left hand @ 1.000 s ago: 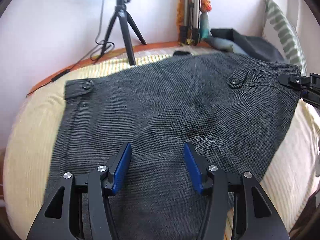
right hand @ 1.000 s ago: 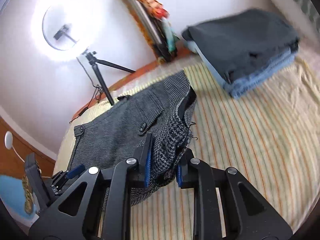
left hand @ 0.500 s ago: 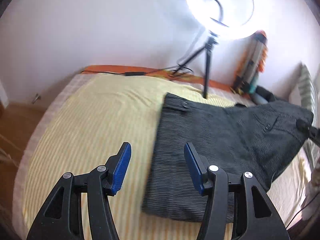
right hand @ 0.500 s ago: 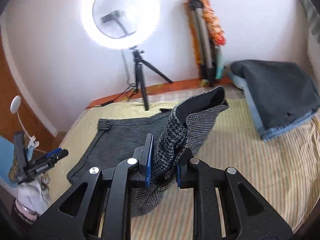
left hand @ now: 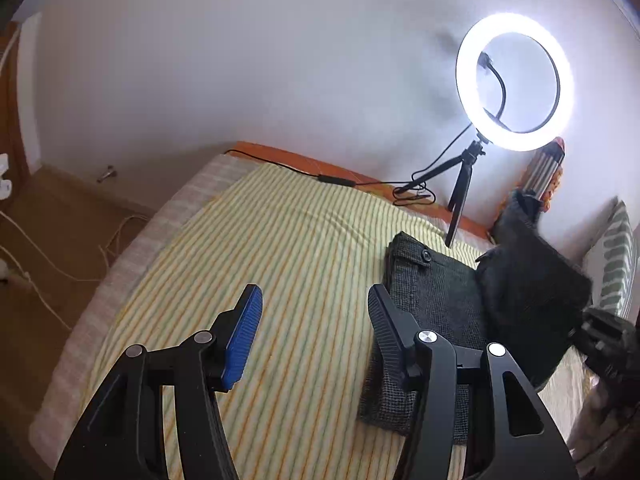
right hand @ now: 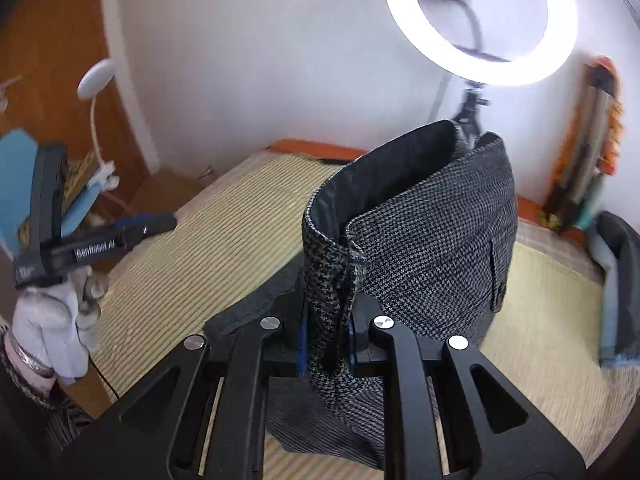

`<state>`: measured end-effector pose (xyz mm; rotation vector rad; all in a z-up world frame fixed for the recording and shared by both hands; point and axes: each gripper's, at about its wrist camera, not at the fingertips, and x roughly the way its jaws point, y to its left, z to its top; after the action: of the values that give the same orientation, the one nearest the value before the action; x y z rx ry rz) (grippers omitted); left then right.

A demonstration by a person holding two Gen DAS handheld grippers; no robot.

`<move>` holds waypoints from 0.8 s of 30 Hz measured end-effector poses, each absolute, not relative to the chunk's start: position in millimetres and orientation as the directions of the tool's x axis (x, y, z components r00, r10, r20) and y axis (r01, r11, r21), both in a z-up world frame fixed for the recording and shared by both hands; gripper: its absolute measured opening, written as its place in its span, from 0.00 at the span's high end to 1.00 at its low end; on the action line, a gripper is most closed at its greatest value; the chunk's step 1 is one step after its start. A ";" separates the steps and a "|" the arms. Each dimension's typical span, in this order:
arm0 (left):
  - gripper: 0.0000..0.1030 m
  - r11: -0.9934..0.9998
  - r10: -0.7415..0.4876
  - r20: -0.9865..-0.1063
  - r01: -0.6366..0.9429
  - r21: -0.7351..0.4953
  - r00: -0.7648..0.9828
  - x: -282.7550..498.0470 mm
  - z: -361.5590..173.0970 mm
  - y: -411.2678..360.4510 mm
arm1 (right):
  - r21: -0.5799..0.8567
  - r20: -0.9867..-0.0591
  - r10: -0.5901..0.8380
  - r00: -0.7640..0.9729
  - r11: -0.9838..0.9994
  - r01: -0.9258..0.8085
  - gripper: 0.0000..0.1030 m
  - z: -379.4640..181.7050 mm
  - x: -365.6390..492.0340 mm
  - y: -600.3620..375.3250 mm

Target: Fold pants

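Right tongs clenched on the waistband edge of the grey houndstooth pants, that part lifted above the striped bed; left tongs spread wide, holding nothing, over bare bedspread. Beyond: ring light against the wall.

bright ring light glares on the white wall; fisheye edges curve, right-wrist view slightly motion-blurred.

text: "GenRobot.AI" | colour: white print | on: black plastic body of the left gripper held in a white-gloved hand | other marks: small logo nearby, illegible
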<state>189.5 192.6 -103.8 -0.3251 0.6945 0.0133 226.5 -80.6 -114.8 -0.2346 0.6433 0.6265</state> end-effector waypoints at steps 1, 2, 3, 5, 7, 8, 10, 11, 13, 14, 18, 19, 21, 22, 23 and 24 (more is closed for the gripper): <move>0.47 0.948 -0.094 -0.628 -0.123 -0.294 0.772 188.9 -103.3 194.8 | -0.033 -0.638 0.465 0.614 0.780 -0.625 0.86 -121.0 225.9 -68.4; 0.47 0.946 -0.094 -0.627 -0.126 -0.297 0.773 188.0 -103.3 196.9 | -0.049 -0.655 0.459 0.601 0.767 -0.640 0.86 -128.2 225.1 -57.2; 0.47 0.945 -0.093 -0.625 -0.128 -0.300 0.775 187.2 -103.2 198.5 | -0.065 -0.672 0.451 0.587 0.754 -0.654 0.86 -136.8 224.4 -47.1; 0.47 0.944 -0.088 -0.622 -0.134 -0.301 0.778 184.9 -102.7 201.8 | -0.099 -0.698 0.432 0.571 0.731 -0.675 0.86 -151.0 224.1 -27.7; 0.47 0.944 -0.084 -0.621 -0.137 -0.300 0.779 183.0 -102.2 205.7 | -0.123 -0.722 0.412 0.555 0.713 -0.690 0.86 -165.8 225.4 -10.9; 0.47 0.944 -0.084 -0.621 -0.138 -0.301 0.779 182.4 -102.3 206.8 | -0.128 -0.730 0.406 0.550 0.709 -0.693 0.86 -170.7 226.6 -6.3; 0.47 0.944 -0.081 -0.622 -0.140 -0.298 0.779 181.8 -102.8 208.3 | -0.135 -0.743 0.396 0.539 0.701 -0.700 0.86 -179.1 229.1 1.4; 0.47 0.945 -0.078 -0.623 -0.142 -0.295 0.778 182.2 -102.5 208.3 | -0.128 -0.751 0.394 0.530 0.700 -0.703 0.86 -183.8 230.4 3.7; 0.47 0.944 -0.075 -0.625 -0.146 -0.294 0.777 182.0 -102.3 209.2 | -0.119 -0.760 0.396 0.515 0.695 -0.709 0.86 -188.7 232.9 6.0; 0.47 0.944 -0.075 -0.626 -0.147 -0.296 0.776 182.4 -102.0 209.8 | -0.117 -0.763 0.397 0.510 0.692 -0.713 0.86 -190.6 233.8 7.0; 0.47 0.944 -0.076 -0.630 -0.148 -0.295 0.773 184.4 -100.9 208.7 | -0.086 -0.769 0.422 0.480 0.676 -0.732 0.84 -193.7 239.0 8.2; 0.47 0.945 -0.078 -0.632 -0.145 -0.294 0.771 184.9 -101.1 207.5 | -0.059 -0.770 0.440 0.462 0.672 -0.738 0.79 -192.4 240.3 5.7; 0.47 0.948 -0.084 -0.637 -0.135 -0.287 0.766 185.9 -102.0 203.1 | 0.014 -0.762 0.496 0.416 0.655 -0.756 0.70 -185.0 240.7 -0.4; 0.47 0.950 -0.085 -0.639 -0.131 -0.283 0.765 185.7 -102.8 201.6 | 0.059 -0.748 0.539 0.387 0.635 -0.770 0.60 -180.4 239.3 -5.5; 0.47 0.952 -0.087 -0.642 -0.125 -0.279 0.762 185.7 -103.5 199.5 | 0.084 -0.735 0.566 0.374 0.623 -0.778 0.50 -176.5 237.7 -8.7; 0.47 0.953 -0.093 -0.644 -0.119 -0.278 0.759 185.5 -104.2 197.5 | 0.102 -0.719 0.588 0.370 0.617 -0.781 0.46 -170.4 235.2 -14.6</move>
<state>185.5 197.5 -104.2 -0.3132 0.7118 0.0145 235.2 -14.6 -170.4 -0.2745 0.7966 0.8918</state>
